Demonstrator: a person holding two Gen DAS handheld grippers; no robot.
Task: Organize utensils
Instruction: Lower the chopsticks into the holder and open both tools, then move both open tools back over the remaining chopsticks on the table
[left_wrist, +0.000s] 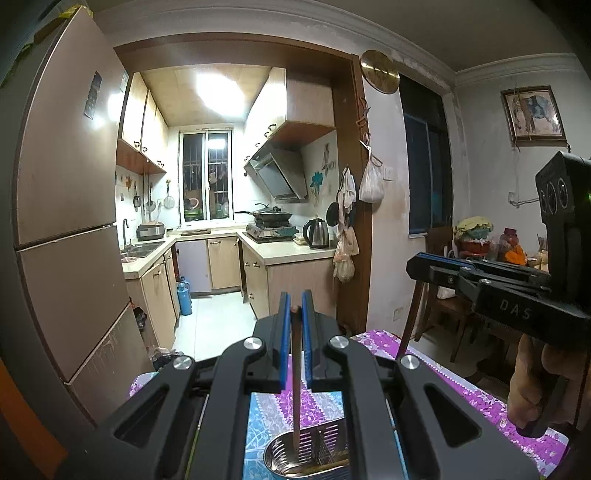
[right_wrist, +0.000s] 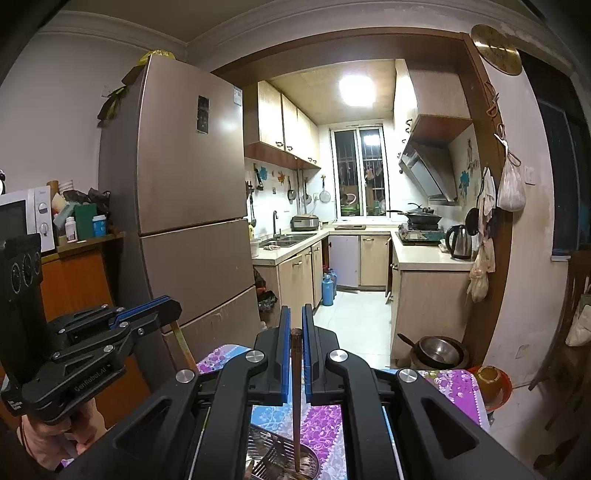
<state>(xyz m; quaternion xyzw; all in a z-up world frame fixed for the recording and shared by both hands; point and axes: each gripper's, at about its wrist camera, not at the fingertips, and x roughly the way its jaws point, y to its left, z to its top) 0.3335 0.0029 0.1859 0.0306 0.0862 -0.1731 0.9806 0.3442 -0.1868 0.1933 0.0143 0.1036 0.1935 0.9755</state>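
I hold one pair of tongs in each hand, and both pairs are pinched tight on a chopstick. My left tongs (left_wrist: 295, 301) squeeze a brown chopstick (left_wrist: 296, 387) between their blue pads, near its top end. It hangs almost straight down, and its low tip is inside a shiny metal utensil holder (left_wrist: 314, 452). The holder has slots in its wall and stands on the tabletop (left_wrist: 461, 391), close to the near edge. The tabletop has a cloth with purple and blue flowers on it. My right tongs (right_wrist: 295, 323) squeeze a darker chopstick (right_wrist: 296, 398) the same way. Its thick top end pokes up between the pads. Its low tip points down into a round metal holder (right_wrist: 308, 463) with holes in it. A few other sticks lie inside, but I cannot tell how many. From my left side I can see my right hand (left_wrist: 532, 380) beside me, over the right edge of the tabletop. From my right side I can see my left hand (right_wrist: 66, 428) over the left edge.
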